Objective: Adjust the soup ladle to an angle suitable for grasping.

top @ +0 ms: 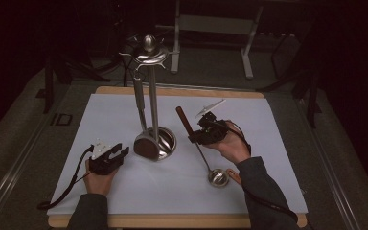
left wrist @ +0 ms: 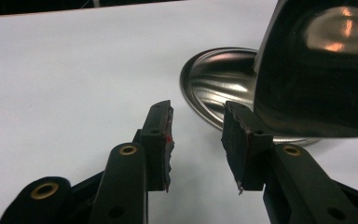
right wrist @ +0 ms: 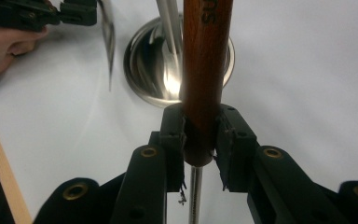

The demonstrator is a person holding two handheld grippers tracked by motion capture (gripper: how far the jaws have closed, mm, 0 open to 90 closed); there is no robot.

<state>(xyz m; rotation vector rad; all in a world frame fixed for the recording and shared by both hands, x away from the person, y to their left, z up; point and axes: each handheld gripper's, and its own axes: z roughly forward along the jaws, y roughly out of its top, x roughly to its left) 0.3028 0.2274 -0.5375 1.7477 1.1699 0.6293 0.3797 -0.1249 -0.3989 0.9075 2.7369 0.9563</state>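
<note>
- The ladle (top: 206, 155) is sitting in your right gripper (top: 199, 135), just right of the middle of the white sheet (top: 115, 191); its wooden handle (right wrist: 205, 70) is slanting up and away from you, and its steel bowl (top: 218, 177) is hanging low near your right wrist, close to the sheet; whether it is touching the sheet you cannot tell.
- Your right gripper's jaws are pressing on the lower end of that wooden handle from both sides, with the thin metal shaft (right wrist: 195, 196) running out below them.
- Your left gripper (top: 120, 154) is resting near the sheet's left side with its jaws standing apart and nothing between them.
- The steel stand (top: 154, 139) is rising between your two grippers: a round dished base (left wrist: 219, 88), a tall post, and a crown of hooks (top: 146, 55) at the top.
- Another steel ladle (top: 140, 110) is hanging from one of those hooks, and its dark bowl (left wrist: 321, 70) is hanging just beside your left gripper's right-hand jaw, in front of the base.
- The stand's base is lying straight ahead of your right gripper, near the wooden handle.
- The wooden edge of the table (top: 172, 221) is showing around the sheet.
</note>
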